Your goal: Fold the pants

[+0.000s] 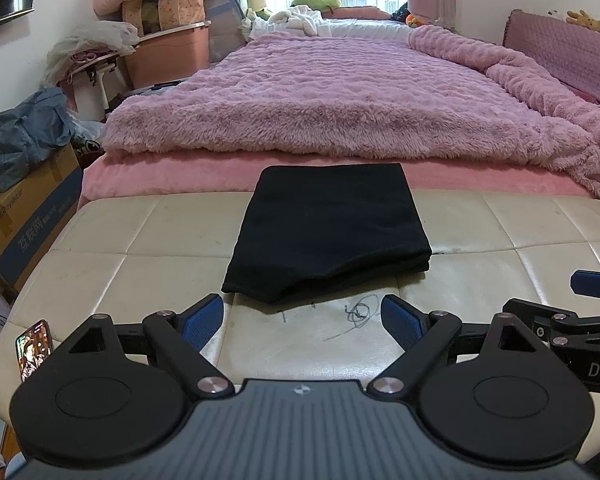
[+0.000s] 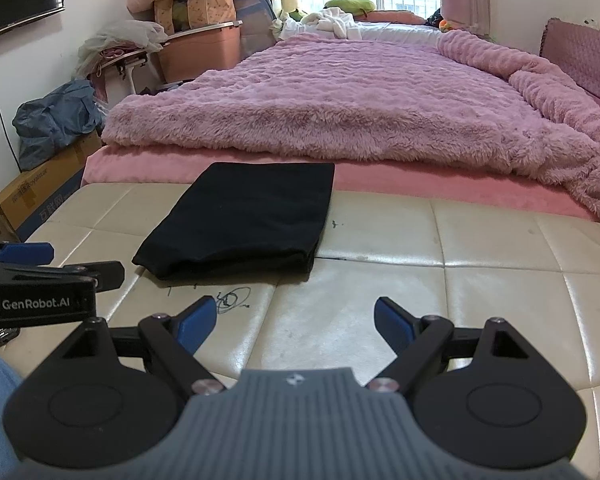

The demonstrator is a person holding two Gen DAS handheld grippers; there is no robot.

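Pants (image 1: 328,236) lie folded in a compact black rectangle on the cream bench (image 1: 540,240), far edge against the pink bed (image 1: 340,92). I hold both tools back from them: the left tool (image 1: 302,322) is spread wide and empty, and so is the right tool (image 2: 296,322). My judgement is that the fold is essentially complete. The risks I note: the near edge shows stacked layers with the left corner sagging lower, so any further nudge from a pad could splay the stack. The padded, seamed bench could let the bundle slump. The tools sit close side by side; reaching in together could knock one against the other.
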